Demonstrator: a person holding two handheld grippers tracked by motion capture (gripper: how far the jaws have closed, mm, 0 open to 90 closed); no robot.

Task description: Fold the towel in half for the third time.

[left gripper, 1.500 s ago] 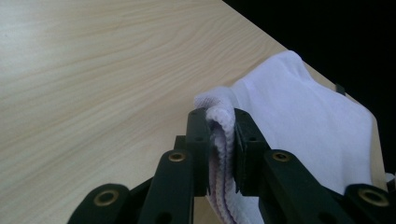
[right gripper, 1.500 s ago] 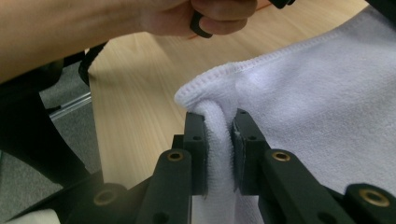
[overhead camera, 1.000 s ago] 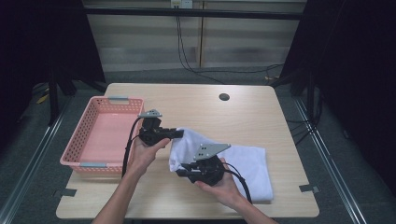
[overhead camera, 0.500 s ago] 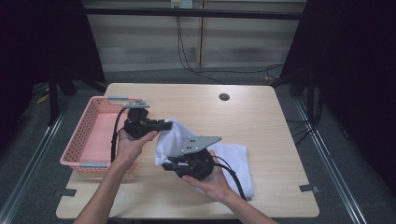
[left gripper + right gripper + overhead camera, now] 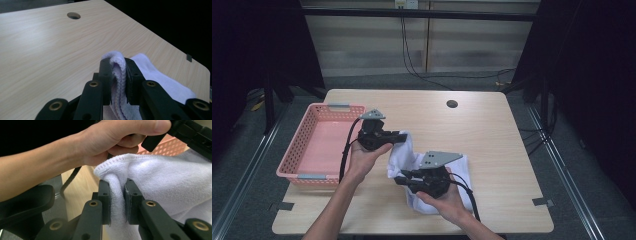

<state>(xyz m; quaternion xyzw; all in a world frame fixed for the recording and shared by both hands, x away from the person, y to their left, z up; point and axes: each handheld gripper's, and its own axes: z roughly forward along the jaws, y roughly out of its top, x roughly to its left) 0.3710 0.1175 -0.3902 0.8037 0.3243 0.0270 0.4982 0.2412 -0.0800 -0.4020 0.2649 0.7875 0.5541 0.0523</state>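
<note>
Towel (image 5: 160,185): white terry cloth, soft and matt, looping pile looking fine and nubbly, stitched hem showing along its edge; in the left gripper view a faint purple thread is running along the pinched fold (image 5: 119,75).

Left gripper (image 5: 117,77) and right gripper (image 5: 117,195): black plastic jaws looking matt and slightly grainy, brass-coloured metal rivets catching light; a dull grey plate is sitting on top of each in the high view.

Table (image 5: 492,130): pale wood-grain laminate, smooth, giving a soft sheen near the far edge.

Basket (image 5: 294,150) at the table's left edge: pink plastic, perforated walls, semi-matt, with grey handles.
</note>
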